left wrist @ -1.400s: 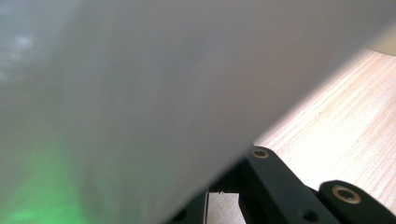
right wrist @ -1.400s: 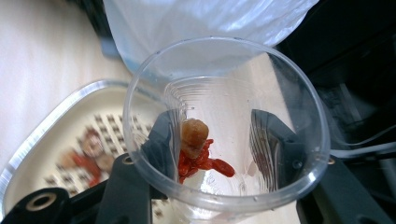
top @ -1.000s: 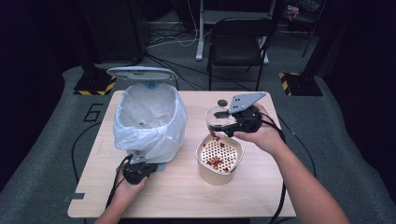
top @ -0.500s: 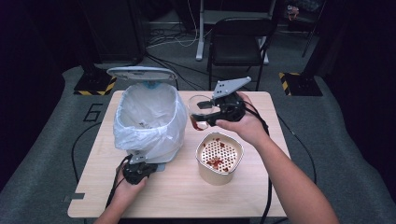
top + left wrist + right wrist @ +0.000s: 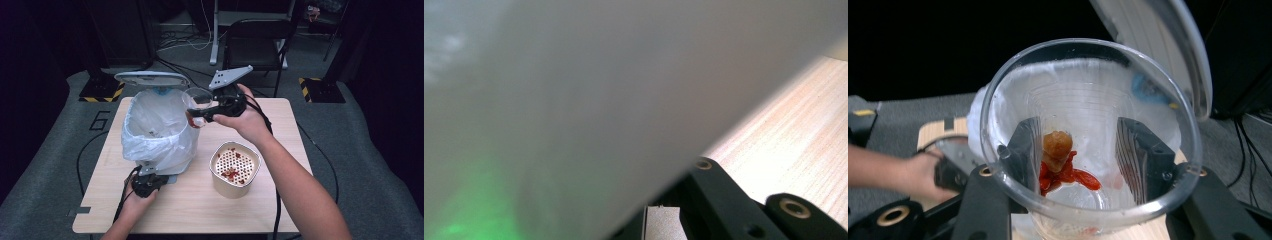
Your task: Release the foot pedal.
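Note:
My right gripper (image 5: 196,114) is shut on a clear plastic cup (image 5: 198,101), held tilted in the air at the right rim of the white-bagged waste bin (image 5: 157,131). In the right gripper view the black jaws press both sides of the cup (image 5: 1088,90), and red scraps with a brownish lump (image 5: 1062,162) lie at its bottom. The bin's lid (image 5: 151,78) stands open behind it. My left gripper (image 5: 145,183) rests low on the table against the bin's front base, its jaws closed. In the left gripper view the blurred white bag (image 5: 599,100) hangs close over the jaws.
A beige tub with a perforated insert (image 5: 234,167) carrying red scraps stands on the wooden table (image 5: 285,125), right of the bin and under my right forearm. A black chair (image 5: 255,40) and cables lie beyond the table's far edge.
My right gripper has carried the cup up and to the left, from above the beige tub to the bin's rim. The left hand has stayed at the bin's base.

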Tool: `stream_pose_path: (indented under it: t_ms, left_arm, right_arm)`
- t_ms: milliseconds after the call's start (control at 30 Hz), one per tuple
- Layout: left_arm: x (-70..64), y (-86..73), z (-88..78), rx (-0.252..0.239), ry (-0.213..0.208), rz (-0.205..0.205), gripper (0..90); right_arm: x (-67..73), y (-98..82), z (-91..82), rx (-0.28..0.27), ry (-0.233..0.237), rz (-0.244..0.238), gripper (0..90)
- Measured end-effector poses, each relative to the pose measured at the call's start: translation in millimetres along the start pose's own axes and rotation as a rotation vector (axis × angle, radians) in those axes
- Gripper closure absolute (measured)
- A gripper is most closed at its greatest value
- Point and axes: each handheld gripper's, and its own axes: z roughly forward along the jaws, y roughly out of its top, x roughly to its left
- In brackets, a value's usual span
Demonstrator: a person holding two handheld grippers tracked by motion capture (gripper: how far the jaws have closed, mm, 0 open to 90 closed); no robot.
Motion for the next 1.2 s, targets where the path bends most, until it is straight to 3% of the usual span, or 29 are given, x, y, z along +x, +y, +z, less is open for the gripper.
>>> stream_pose_path:
  t_ms: [100, 133, 200, 233, 267, 400, 433, 567, 767, 967, 1000, 1033, 1067, 1200]
  left_arm:
    - [-0.5, 0.0, 0.2, -0.004, 0.000, -0.004, 90.0]
    - [-4.2, -0.4, 2.7, -0.043, -0.007, -0.054, 90.0]
    - [-1.3, -0.1, 0.6, -0.011, -0.004, -0.014, 90.0]
    - [-3.9, -0.4, 2.3, -0.038, -0.009, -0.048, 90.0]
    - [-4.1, -0.4, 2.6, -0.042, -0.006, -0.052, 90.0]
    - [-4.0, -0.5, 2.7, -0.044, -0.007, -0.050, 90.0]
    - [-2.5, -0.4, 1.8, -0.031, -0.006, -0.034, 90.0]
    - [-3.4, -0.5, 2.5, -0.042, -0.009, -0.049, 90.0]
    - [-2.9, -0.7, 2.0, -0.036, -0.005, -0.040, 90.0]
    - [-3.4, -1.0, 2.8, -0.049, -0.008, -0.052, 90.0]
    - [-3.2, -1.0, 2.8, -0.049, -0.010, -0.054, 90.0]
    - [-3.2, -1.0, 2.8, -0.049, -0.010, -0.054, 90.0]
    - [-3.2, -1.0, 2.8, -0.048, -0.010, -0.053, 90.0]
    - [-3.6, -1.0, 2.9, -0.050, -0.008, -0.056, 90.0]
  right_arm:
    - [2.2, 7.1, 8.5, -0.018, 0.013, 0.001, 52.8]
    - [3.0, 8.7, 12.0, -0.019, 0.016, -0.001, 52.8]
    - [4.8, 11.9, 24.9, -0.014, 0.020, -0.007, 52.7]
    - [5.0, 12.4, 29.5, -0.010, 0.017, -0.010, 52.6]
    - [4.9, 12.7, 34.2, -0.002, 0.015, -0.010, 52.5]
    - [3.9, 12.1, 48.3, 0.016, 0.014, -0.008, 52.3]
    - [4.0, 11.7, 56.4, 0.037, 0.018, 0.005, 52.3]
    - [5.1, 10.5, 73.5, 0.061, 0.024, 0.007, 52.1]
    - [11.7, 10.4, 92.2, 0.081, 0.035, -0.009, 50.8]
    - [13.2, 9.3, 105.8, 0.096, 0.049, 0.035, 40.3]
    - [12.4, 8.2, 108.9, 0.110, 0.044, 0.062, 31.7]
    - [12.4, 8.2, 108.9, 0.110, 0.044, 0.062, 31.7]
    - [12.6, 7.2, 111.5, 0.111, 0.025, 0.065, 23.7]
    - [12.3, 6.7, 110.8, 0.088, 0.009, 0.081, 16.5]
